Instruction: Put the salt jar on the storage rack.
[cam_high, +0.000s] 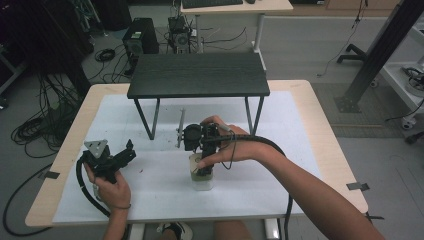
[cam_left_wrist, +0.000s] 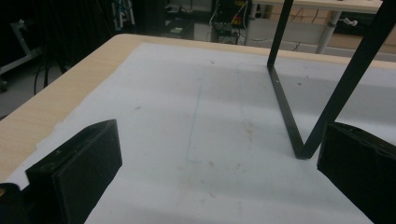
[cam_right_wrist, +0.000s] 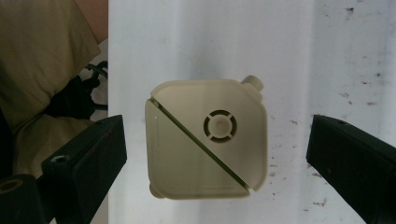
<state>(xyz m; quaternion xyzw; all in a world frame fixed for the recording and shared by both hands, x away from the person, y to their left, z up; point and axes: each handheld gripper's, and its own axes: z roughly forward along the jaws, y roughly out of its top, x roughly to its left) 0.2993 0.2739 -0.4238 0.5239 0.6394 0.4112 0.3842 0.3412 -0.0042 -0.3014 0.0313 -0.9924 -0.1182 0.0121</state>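
Observation:
A cream square container (cam_high: 202, 178) stands on the white sheet near the middle of the table. From above, its lid (cam_right_wrist: 208, 137) shows a diagonal seam, a round vent and a small spout at one corner. My right gripper (cam_high: 203, 169) points straight down over it, and the right gripper (cam_right_wrist: 215, 158) is open with a jaw on either side of the container, apart from its walls. My left gripper (cam_high: 129, 151) is held low at the left of the table. That left gripper (cam_left_wrist: 215, 179) is open over bare sheet with nothing between its jaws.
A low black stand (cam_high: 198, 75) sits at the back of the white sheet (cam_high: 160, 185), one V-shaped leg (cam_left_wrist: 286, 109) just ahead of my left gripper. The wooden table edge (cam_left_wrist: 51, 100) runs along the left. The person's lap (cam_right_wrist: 42, 70) lies below the near edge.

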